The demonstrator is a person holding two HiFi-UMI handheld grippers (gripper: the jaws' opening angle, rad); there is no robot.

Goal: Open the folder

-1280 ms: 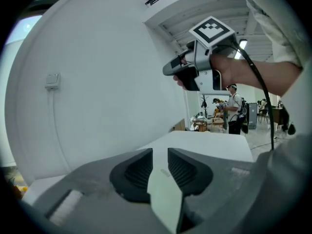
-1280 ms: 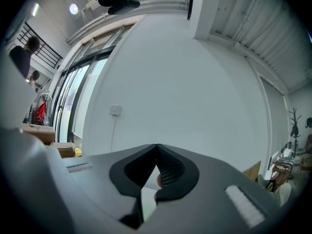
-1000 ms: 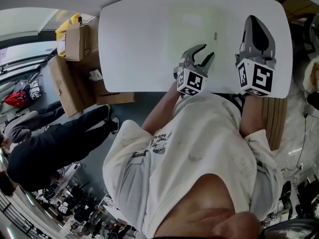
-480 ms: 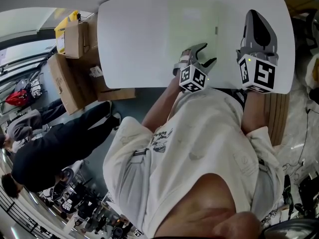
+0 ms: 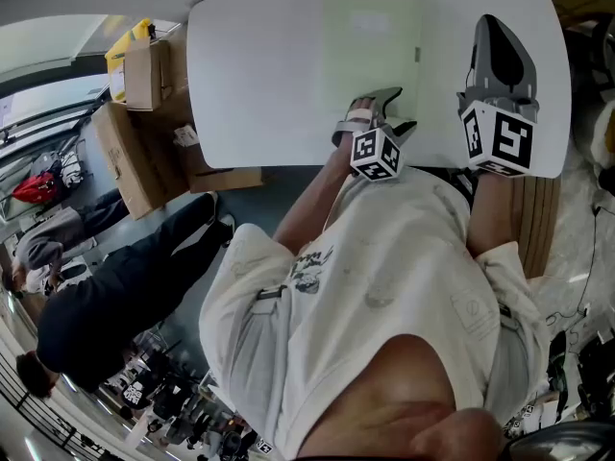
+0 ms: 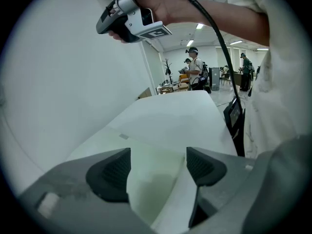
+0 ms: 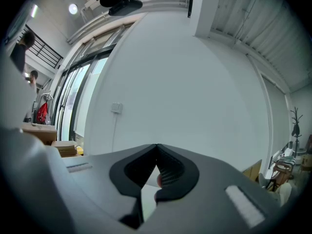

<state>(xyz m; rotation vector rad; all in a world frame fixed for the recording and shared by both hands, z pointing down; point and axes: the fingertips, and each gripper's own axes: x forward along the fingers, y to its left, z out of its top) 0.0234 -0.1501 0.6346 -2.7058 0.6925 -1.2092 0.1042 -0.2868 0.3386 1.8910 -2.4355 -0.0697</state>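
While standing at the white counter [image 5: 250, 84], holds left tongs [image 5: 399, 109] tilted down, jaws just opened wide astride the near corner of the flat pale-green folder [image 5: 370, 46] without gripping, and right tongs [image 5: 490, 25] closed beside it.

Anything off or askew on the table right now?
Nothing stands out: the pale green plastic folder lies flat, roughly square to the edges of the white table, with no spill or damage visible.

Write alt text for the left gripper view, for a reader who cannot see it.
The left gripper holds its dark jaws apart, just opened wider, over an edge of a pale green folder lying flat on a white table, without gripping it. At upper left, a hand holds the right gripper.
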